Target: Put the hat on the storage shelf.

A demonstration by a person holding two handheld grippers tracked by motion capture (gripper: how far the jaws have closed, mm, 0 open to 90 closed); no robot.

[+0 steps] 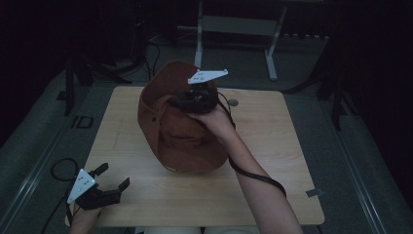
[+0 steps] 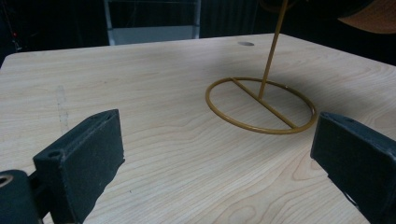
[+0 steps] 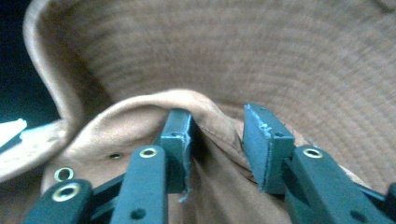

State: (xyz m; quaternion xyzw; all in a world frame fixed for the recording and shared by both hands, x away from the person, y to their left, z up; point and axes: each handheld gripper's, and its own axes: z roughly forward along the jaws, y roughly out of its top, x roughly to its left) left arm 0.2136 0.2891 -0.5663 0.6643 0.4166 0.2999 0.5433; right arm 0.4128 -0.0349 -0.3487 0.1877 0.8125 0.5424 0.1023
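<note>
A brown brimmed hat point(image 1: 180, 131) hangs tilted above the middle of the wooden table point(image 1: 272, 185), its brim toward me. My right gripper point(image 1: 178, 102) reaches into it from the right and is shut on a fold of the hat's crown point(image 3: 233, 56), with the fabric bunched between the jaws of the right gripper point(image 3: 217, 135). A gold wire hat stand point(image 2: 271, 51) with a ring base stands under the hat point(image 2: 373, 16). My left gripper point(image 1: 114, 176) rests open at the table's near left corner, and between the jaws of the left gripper point(image 2: 215, 140) there is only bare table.
A round cable hole point(image 1: 233, 102) sits in the table behind the hat. A white metal frame point(image 1: 234, 27) stands on the floor beyond the table. Cables point(image 1: 63, 168) lie on the floor at the left. Dark surroundings ring the table.
</note>
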